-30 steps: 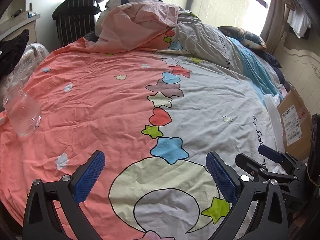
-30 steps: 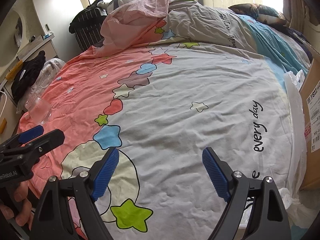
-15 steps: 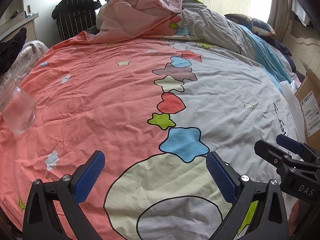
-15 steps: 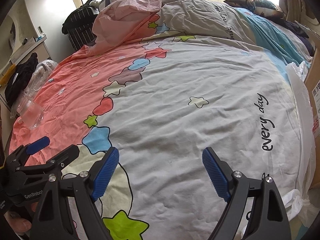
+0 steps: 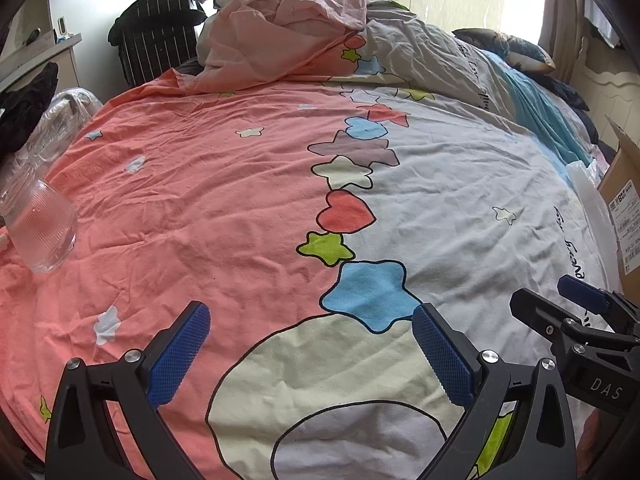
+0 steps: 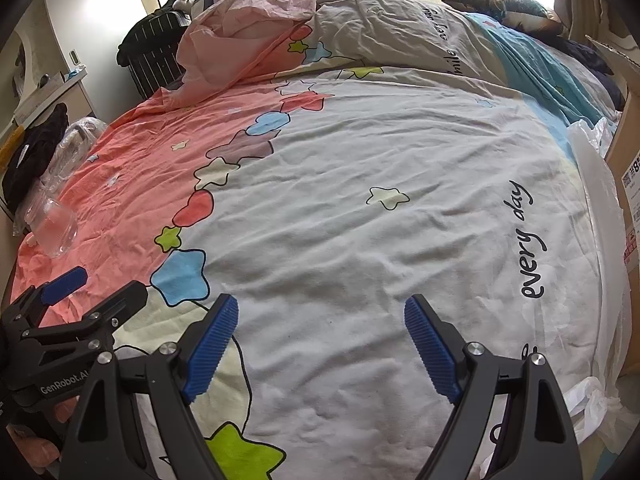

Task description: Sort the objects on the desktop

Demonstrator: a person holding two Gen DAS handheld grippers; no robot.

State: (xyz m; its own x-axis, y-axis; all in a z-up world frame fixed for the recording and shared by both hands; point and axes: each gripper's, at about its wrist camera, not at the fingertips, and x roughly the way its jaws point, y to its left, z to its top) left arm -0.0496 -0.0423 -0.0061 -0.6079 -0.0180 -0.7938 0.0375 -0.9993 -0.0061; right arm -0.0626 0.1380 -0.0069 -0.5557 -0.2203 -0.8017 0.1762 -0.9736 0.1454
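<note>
A big bed cover (image 5: 240,200), pink on one side and white on the other with stars and hearts drawn on it, lies spread out under both claws. A heap of pink and grey bedding (image 5: 304,36) sits far ahead of them.

A brown cardboard box (image 6: 632,184) with a white label stands off to the right of the right claw, at the edge of the bed. What is in it cannot be seen.

A clear ribbed glass jar (image 5: 38,228) lies tipped over on the pink part, well to the left of the left claw. It looks empty.

The left claw (image 5: 310,354) has its blue pads spread wide with nothing between them. The right claw (image 6: 320,346) is spread wide too, holding nothing. The two claws are side by side, near each other.
</note>
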